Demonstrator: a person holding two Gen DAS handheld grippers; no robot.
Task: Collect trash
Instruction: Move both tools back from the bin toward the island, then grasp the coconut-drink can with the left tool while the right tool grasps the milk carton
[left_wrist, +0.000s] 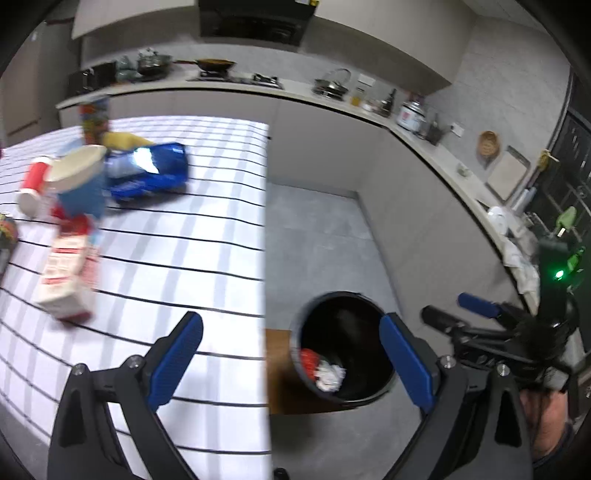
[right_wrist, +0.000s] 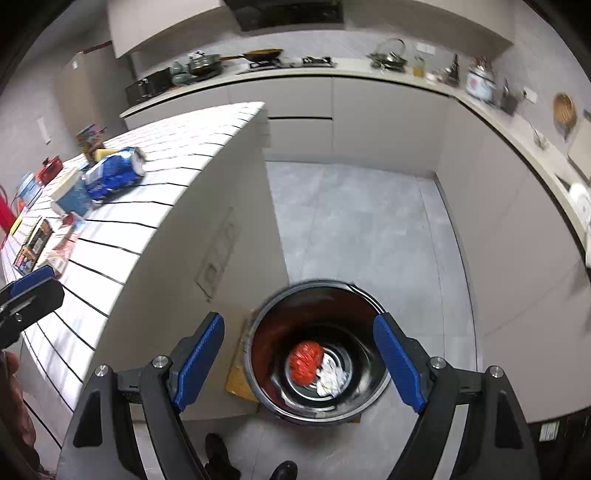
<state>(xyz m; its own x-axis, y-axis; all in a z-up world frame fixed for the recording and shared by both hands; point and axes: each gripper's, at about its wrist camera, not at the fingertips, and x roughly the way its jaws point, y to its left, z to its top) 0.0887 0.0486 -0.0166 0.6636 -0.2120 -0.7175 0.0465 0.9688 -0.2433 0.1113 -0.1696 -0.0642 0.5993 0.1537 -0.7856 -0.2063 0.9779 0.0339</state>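
A: Where does the right gripper (right_wrist: 299, 362) stand?

B: Above the black bin (right_wrist: 258, 354) on the floor, pointing down into it. Its blue pads are spread wide with nothing between them. Seen through the gap, a red crumpled wrapper (right_wrist: 304, 362) and a white paper wad (right_wrist: 332, 380) lie at the bottom of the bin, touching each other.

A: And the left gripper (left_wrist: 291, 358)?

B: Also spread apart and empty. One finger hangs over the striped worktop (left_wrist: 184, 240), the other over the bin, whose rim sits just beside that finger.

A: What trash is on the worktop?

B: Ahead of the left gripper and off to its left: a red-and-white carton (left_wrist: 68, 280) lying nearest, a blue paper cup (left_wrist: 79, 181) beyond it, a red cup (left_wrist: 33, 184) tipped beside that, and a crushed blue bag (left_wrist: 147, 171) farther back. All are blurred, so the print is unreadable.

A: Is the person visible?

B: Only dark shoes (right_wrist: 221, 454) below the right gripper.
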